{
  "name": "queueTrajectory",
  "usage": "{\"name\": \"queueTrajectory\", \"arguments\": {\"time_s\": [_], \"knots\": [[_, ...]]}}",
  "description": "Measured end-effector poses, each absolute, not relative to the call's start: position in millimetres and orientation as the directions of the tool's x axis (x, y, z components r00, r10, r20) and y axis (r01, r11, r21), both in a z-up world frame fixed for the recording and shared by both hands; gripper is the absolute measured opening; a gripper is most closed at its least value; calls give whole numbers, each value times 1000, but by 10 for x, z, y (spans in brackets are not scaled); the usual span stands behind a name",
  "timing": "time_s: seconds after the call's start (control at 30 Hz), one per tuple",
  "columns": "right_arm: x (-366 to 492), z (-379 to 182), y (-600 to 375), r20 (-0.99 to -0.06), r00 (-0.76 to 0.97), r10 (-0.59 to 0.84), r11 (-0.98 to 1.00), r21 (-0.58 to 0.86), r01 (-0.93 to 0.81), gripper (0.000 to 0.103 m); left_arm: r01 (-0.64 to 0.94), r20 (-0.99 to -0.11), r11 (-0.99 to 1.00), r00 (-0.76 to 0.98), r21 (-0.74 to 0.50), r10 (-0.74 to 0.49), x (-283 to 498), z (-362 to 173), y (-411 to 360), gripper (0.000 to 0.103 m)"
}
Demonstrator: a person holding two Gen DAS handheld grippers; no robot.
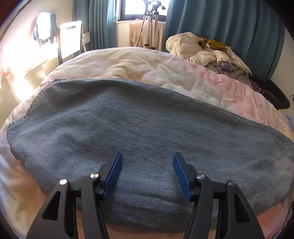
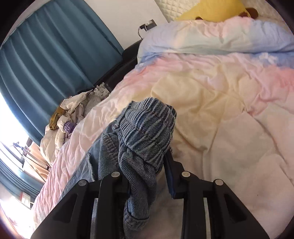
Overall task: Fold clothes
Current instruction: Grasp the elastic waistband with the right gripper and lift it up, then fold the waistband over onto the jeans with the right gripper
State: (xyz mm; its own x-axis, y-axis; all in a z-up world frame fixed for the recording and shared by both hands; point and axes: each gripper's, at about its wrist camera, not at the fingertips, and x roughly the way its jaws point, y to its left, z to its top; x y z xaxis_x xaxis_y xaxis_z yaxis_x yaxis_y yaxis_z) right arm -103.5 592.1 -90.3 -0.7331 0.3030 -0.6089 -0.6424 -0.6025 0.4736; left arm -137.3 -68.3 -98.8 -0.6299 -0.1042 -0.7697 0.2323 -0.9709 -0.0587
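A blue-grey denim garment (image 1: 139,117) lies spread flat across the pastel duvet (image 1: 147,62). My left gripper (image 1: 147,156) hovers over its near part, wide open, with nothing between its blue pads (image 1: 113,174). In the right wrist view, the garment's gathered elastic waistband (image 2: 148,125) is bunched up and lifted off the duvet (image 2: 220,103). My right gripper (image 2: 147,165) is shut on that bunch, and denim hangs down between the fingers, hiding the left one's tip.
A pile of cream and grey clothes (image 1: 207,49) sits at the bed's far right edge, in front of teal curtains (image 1: 229,27). A tripod (image 1: 152,23) and a hanging beige top stand by the window. A yellow pillow (image 2: 211,9) lies at the bed's head.
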Motion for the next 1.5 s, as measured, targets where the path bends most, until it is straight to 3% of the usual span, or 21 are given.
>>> {"name": "queueTrajectory", "arguments": {"time_s": [0.4,0.6,0.8,0.97,1.13,1.23,1.5], "knots": [[-1163,581,4471,-382,-826,414,-841,186,-508,27,204,-749,-970,-661,-136,-34,-1289,-893,-788,59],[-1125,884,3430,-264,-877,402,-909,1,-417,25,191,-727,-965,-687,-178,-2,-1237,-792,-813,59],[-1034,736,2459,-210,-930,302,-951,-136,-277,22,199,-707,-957,-707,-210,8,-1193,-714,-881,59],[-954,228,1770,-271,-941,202,-963,-227,-141,21,205,-703,-951,-711,-231,17,-1178,-708,-911,59],[-1077,-649,1109,-496,-861,115,-924,-372,90,19,212,-703,-947,-710,-240,20,-1184,-719,-925,59],[-970,-1015,786,-503,-854,131,-845,-507,169,19,217,-703,-944,-710,-248,21,-1188,-726,-938,59],[-890,-982,762,-500,-860,104,-854,-488,181,19,186,-674,-942,-737,-280,55,-1159,-696,-913,59]]}}
